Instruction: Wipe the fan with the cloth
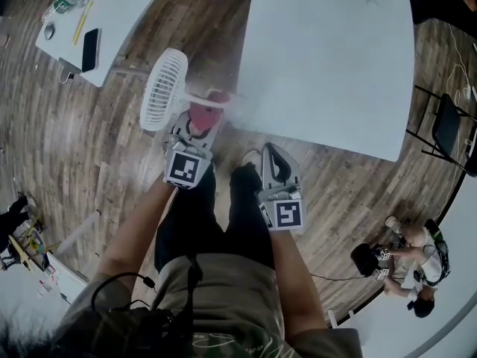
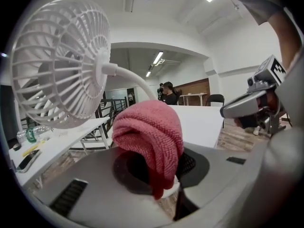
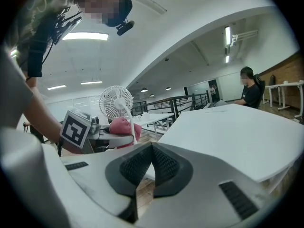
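The left gripper point(image 1: 192, 134) is pinching a bunched pink cloth point(image 2: 151, 136) between its jaws, with the wad standing up over the tips and a tail hanging down between them. The right gripper point(image 3: 151, 161) is hanging alongside with its jaws pressed together on nothing. In the left gripper view the white fan point(image 2: 56, 63) is standing just up and to the left of the cloth, apart from it, turning the hub side of its round grille toward the jaws. Its thin neck point(image 2: 129, 75) is curving from the hub rightward and down behind the cloth, so the base is hiding there. In the head view the fan's head is sitting off the corner of the big white desk point(image 1: 328, 58), ahead and slightly left of the cloth. The left gripper is clearly sitting nearer to it, with the right one hanging back by the person's knee. The coming move is probably asking for the cloth to travel up and left onto the grille; a hard press is likely to swing the head on that slim neck. No container is taking part: a bottle point(image 1: 65, 2) is lying on the smaller desk point(image 1: 127, 13) far off, its contents too small to tell.
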